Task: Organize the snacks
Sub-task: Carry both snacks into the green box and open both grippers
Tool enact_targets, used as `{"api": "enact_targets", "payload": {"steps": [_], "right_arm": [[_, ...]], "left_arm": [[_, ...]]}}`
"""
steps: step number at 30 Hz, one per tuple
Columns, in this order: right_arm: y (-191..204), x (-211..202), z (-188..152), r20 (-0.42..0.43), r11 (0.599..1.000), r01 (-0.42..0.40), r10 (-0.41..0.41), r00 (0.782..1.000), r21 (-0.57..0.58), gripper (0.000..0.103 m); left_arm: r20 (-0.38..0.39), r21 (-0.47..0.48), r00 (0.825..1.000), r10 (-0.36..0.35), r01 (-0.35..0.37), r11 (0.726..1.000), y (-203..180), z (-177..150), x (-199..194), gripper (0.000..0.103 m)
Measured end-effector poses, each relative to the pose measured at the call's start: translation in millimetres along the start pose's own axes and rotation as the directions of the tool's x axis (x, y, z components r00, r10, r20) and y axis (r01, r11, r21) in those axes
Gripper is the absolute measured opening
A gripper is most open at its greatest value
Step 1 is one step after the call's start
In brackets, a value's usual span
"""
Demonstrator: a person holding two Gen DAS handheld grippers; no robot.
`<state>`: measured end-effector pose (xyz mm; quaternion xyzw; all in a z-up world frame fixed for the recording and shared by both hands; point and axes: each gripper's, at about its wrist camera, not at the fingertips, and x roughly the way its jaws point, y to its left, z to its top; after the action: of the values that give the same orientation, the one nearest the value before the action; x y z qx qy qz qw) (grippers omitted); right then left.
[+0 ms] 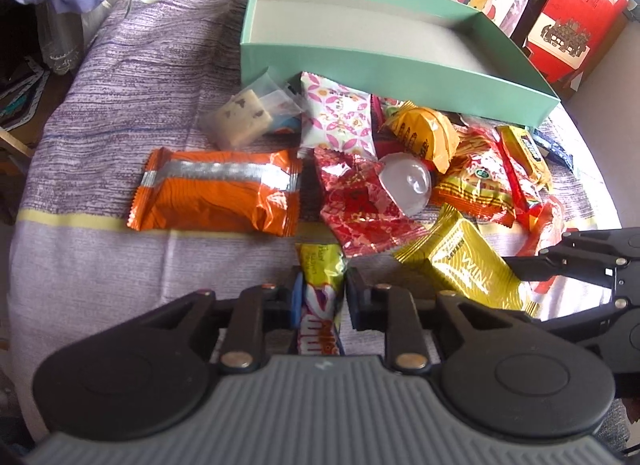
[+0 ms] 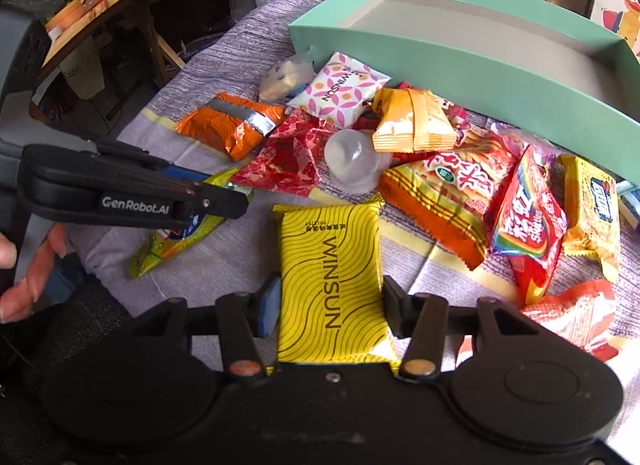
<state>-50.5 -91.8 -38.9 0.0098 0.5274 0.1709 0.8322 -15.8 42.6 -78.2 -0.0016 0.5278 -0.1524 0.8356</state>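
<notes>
With both claws loaded at once, we're in the pick-up step of sorting these snacks: our left claw (image 1: 320, 297) is clamped tight on the yellow-green candy packet (image 1: 322, 305), pads pressed to its narrow sides, while our right claw (image 2: 330, 305) has its jaws pinched against both edges of the yellow WINSUN packet (image 2: 332, 285), which sits lengthwise between them. Everything else is still heaped on the purple striped cloth (image 1: 140, 77): the orange packet (image 1: 218, 193), the pink-patterned packet (image 1: 340, 117), the clear jelly cup (image 1: 406, 185), the red Skittles bag (image 2: 524, 233). Just behind the pile stands the mint-green box (image 1: 360, 61), open and, as far as we can see, empty. Next, we reckon, both packets need lifting clear of the heap and carrying over that near wall of the box. The risk is a crinkly wrapper slipping from the pads, or the two claws crowding each other on the way.
</notes>
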Motion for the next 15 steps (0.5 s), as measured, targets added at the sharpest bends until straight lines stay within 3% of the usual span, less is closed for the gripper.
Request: {"api": "enact_targets", "payload": {"steps": [9, 15], "right_arm": [[-22, -44, 9, 0.129, 0.994, -0.033, 0.019, 0.991, 0.104, 0.05], [-69, -69, 46, 0.232, 0.98, 0.013, -0.06, 0.971, 0.198, 0.05]], "left_arm": [[0.136, 0.05, 0.988, -0.078, 0.072, 0.996, -18, 20, -71, 0.022], [0.199, 0.095, 0.976, -0.086, 0.068, 0.993, -42, 81, -70, 0.022]]}}
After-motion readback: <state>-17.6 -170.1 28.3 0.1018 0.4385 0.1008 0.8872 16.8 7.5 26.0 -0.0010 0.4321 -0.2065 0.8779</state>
